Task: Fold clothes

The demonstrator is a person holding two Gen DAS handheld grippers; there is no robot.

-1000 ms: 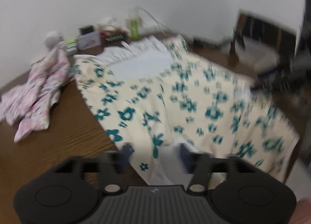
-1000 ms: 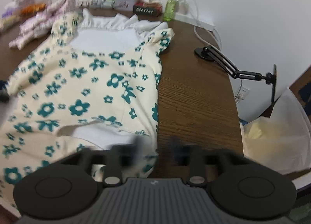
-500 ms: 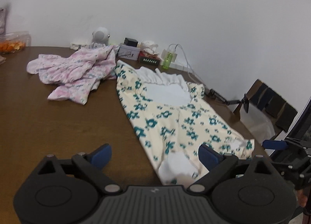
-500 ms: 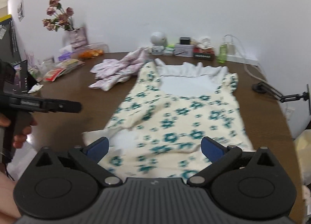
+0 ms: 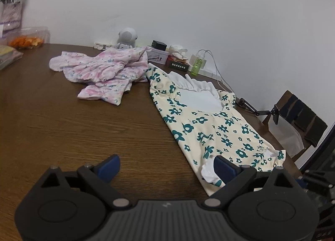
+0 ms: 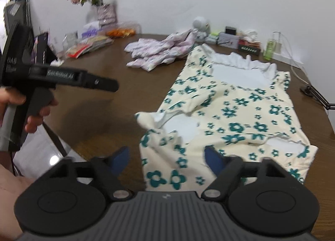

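Observation:
A cream garment with teal flowers lies spread flat on the brown wooden table, its white ruffled collar at the far end. It also shows in the right wrist view, with its near hem partly turned over showing white lining. A crumpled pink floral garment lies to its left, also in the right wrist view. My left gripper is open and empty above the table, left of the cream garment's near corner. My right gripper is open and empty above the near hem.
A white speaker toy, small boxes, a green bottle and cables line the back wall. A flower vase and snack packets stand far left. A chair and a desk clamp arm are at right.
Both grippers were shut on the cream garment's near edge a second ago. They have let go, opened wide and pulled back and up. The garment now lies flat.

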